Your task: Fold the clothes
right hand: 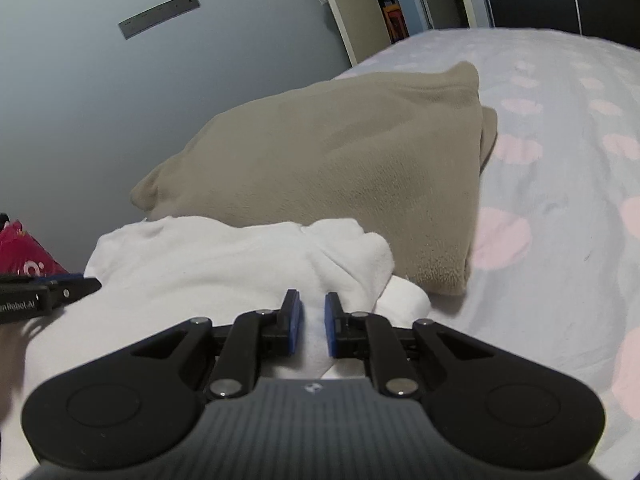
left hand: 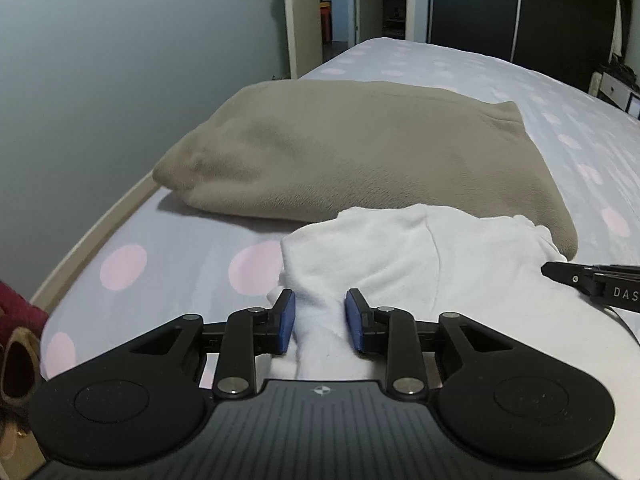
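Note:
A white fleece garment (left hand: 420, 256) lies on the bed in front of a folded beige blanket (left hand: 360, 148). My left gripper (left hand: 320, 320) is shut on a bunched fold at the garment's left near edge, its blue pads (left hand: 288, 320) pressing the cloth. In the right wrist view the white garment (right hand: 224, 256) spreads left and ahead, and my right gripper (right hand: 312, 324) is shut on a fold at its right near edge. The right gripper's tip shows in the left wrist view (left hand: 560, 272); the left gripper's tip shows in the right wrist view (right hand: 80, 286).
The bed sheet (left hand: 180, 252) is pale lilac with pink dots. The beige blanket (right hand: 340, 160) lies just behind the garment. A grey wall (left hand: 100, 100) runs along the bed's left edge. A red item (right hand: 24, 252) sits at the left. A doorway (left hand: 336, 12) opens at the far end.

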Available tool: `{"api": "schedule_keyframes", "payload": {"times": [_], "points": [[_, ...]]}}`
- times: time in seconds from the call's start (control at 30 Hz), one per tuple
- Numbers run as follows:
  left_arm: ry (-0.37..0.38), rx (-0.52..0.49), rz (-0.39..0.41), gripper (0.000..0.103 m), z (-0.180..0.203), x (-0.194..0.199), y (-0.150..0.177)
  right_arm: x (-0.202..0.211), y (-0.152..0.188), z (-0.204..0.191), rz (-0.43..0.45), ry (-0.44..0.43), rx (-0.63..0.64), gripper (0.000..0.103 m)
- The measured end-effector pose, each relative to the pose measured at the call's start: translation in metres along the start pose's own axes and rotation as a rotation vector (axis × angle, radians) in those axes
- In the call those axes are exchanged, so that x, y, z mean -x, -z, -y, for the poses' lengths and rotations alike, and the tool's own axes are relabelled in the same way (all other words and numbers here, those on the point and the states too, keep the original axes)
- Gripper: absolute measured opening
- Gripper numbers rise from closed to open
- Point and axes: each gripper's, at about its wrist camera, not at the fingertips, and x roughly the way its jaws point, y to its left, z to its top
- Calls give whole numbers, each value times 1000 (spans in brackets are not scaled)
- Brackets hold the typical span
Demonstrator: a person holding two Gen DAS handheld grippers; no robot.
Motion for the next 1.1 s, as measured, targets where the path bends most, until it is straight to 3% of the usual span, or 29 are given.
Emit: {"api": "schedule_keyframes", "payload": {"times": [0.2,0.27,0.3,0.5,0.6,0.7,0.93,1.1], "points": [[-8,-16,51,36,0,26,2,28,0,-7,44,-10,50,20],[-19,-40,78,36,1,40,5,46,4,-12,77,-31,69,31],[-17,-43,89,36,1,48,7,55,8,-15,93,-45,86,31],[34,-80,147,25,9,93,24,111,34,-47,166,-90,221,30],[32,-141,122,23,21,99,36,125,50,-63,154,-83,290,30],[-16,-189,77,23,26,85,44,123,63,-74,122,-58,347,29],[-8,-164,-6,23,17,61,52,104,86,-75,58,-20,376,29],[-11,-164,-9,24,17,64,54,100,83,-71,26,-25,360,29]]}}
